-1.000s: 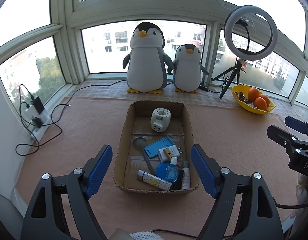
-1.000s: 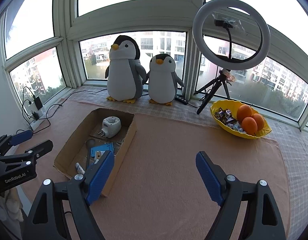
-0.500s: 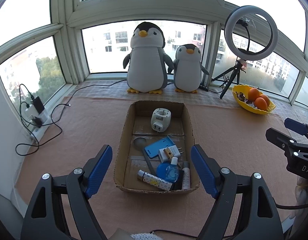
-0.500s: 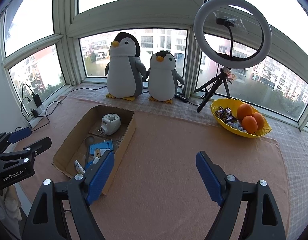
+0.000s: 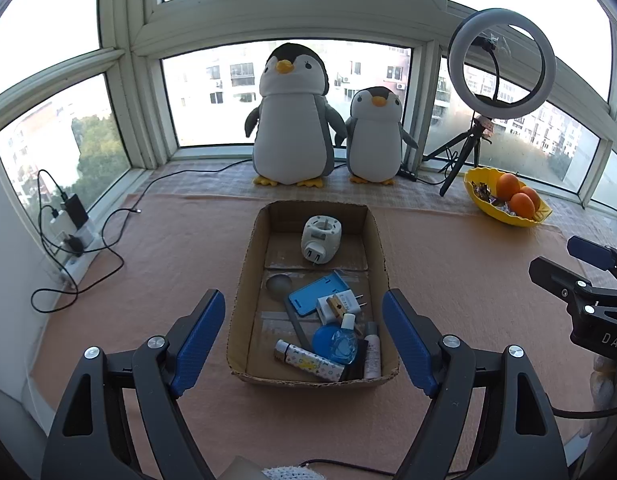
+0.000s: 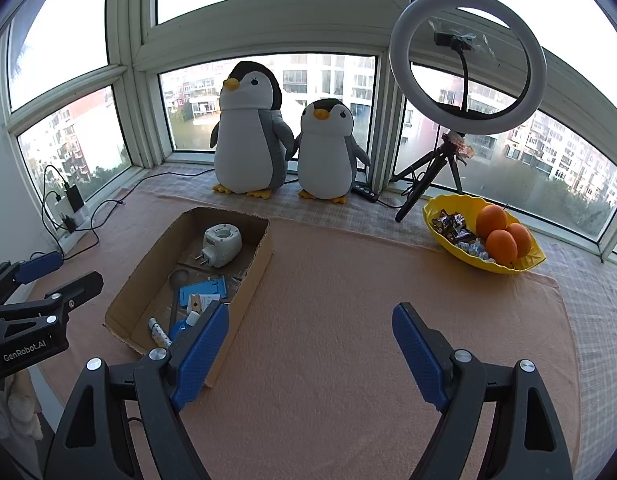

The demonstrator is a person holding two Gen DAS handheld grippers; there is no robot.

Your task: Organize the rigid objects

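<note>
Barely anything had shifted over that last second: my left claw [image 5: 302, 334] hung wide open and empty before the shallow brown cardboard box [image 5: 244, 280], my right claw [image 6: 308, 344] likewise over bare peach cloth. The small rigid bits [image 5: 332, 320] lay in the box, so boxed-up or awaiting sorting.

Both wrist views look toward the window; both share the cardboard box [image 5: 382, 256]
</note>
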